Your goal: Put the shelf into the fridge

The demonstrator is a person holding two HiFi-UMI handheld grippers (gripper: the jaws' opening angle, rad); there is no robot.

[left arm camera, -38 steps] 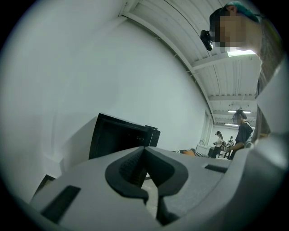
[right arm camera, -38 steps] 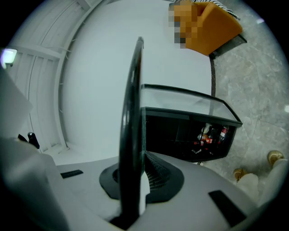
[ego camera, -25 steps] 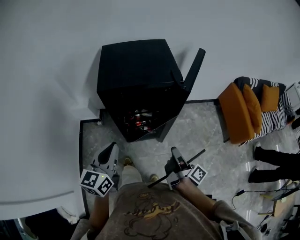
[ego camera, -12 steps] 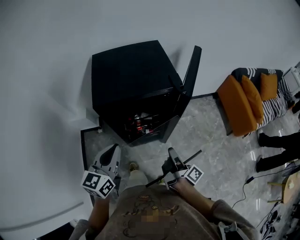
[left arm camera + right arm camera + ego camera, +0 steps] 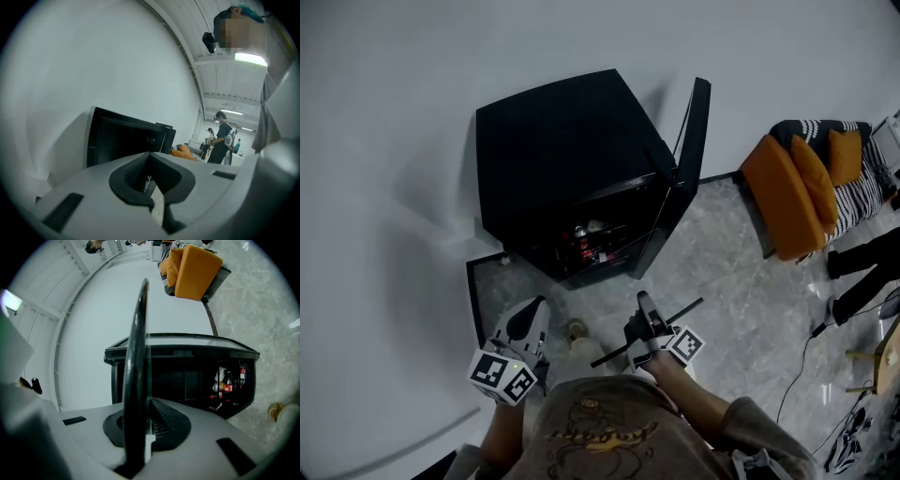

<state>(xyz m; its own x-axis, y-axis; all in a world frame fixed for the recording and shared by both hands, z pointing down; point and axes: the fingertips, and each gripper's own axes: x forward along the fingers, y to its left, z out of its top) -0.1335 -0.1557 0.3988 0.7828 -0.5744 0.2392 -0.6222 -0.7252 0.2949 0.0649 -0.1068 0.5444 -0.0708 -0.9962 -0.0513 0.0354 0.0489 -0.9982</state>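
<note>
While fridge (image 5: pixel 562 159) stands open | right gripper (image 5: pixel 145 403) fingers (image 5: pixel 165 417) clamp shelf (image 5: pixel 138 357) rim | left gripper (image 5: pixel 150 158) fingers (image 5: pixel 130 172) together, empty.

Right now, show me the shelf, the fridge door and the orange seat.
shelf (image 5: pixel 137 362): right gripper view, on its dark edge, above where the jaws clamp it.
fridge door (image 5: pixel 694 141): head view, on the middle of the open door.
orange seat (image 5: pixel 783 192): head view, on the large orange cushion.

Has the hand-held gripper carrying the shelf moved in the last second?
Yes, slightly. The right hand-held gripper, shut on the shelf, now sits a little nearer the front of the open fridge than a second ago.
</note>
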